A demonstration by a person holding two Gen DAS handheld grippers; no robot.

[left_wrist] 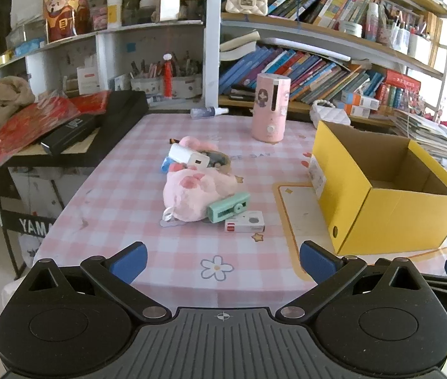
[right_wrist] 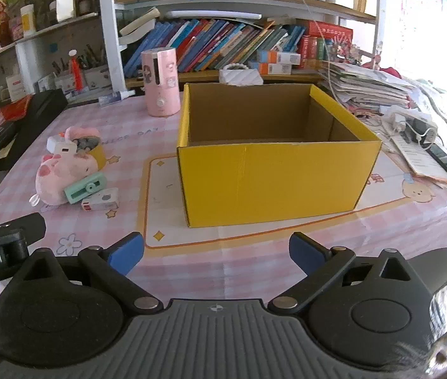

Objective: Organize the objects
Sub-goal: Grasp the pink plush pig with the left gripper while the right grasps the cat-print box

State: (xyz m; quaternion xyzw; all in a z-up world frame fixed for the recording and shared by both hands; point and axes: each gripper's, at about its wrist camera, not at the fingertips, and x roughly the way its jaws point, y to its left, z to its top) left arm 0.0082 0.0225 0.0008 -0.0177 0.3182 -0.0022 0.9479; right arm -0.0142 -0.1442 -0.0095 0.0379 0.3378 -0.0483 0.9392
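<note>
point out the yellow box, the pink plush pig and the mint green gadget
yellow box (right_wrist: pixel 274 180), right wrist view, front wall
pink plush pig (left_wrist: pixel 192 192), left wrist view, body
mint green gadget (left_wrist: pixel 228 208), left wrist view, top face

Near edge of table (left_wrist: pixel 122 221) is bare cloth, open approach under both grippers. Centre-left: cluster blocks a low pass, with plush pig (left_wrist: pixel 198 189), mint block (left_wrist: pixel 228 208) and white device (left_wrist: pixel 245 225) touching, more small items piled behind the pig. Clear lane between cluster and yellow box (right_wrist: pixel 274 180). Box top open, nothing seen inside. Pink cylinder (left_wrist: pixel 271 107) stands upright behind, near the box's far left corner. Right of box: paper stacks (right_wrist: pixel 368 91) and cables, cluttered. Left edge: black case (left_wrist: pixel 68 132).
</note>
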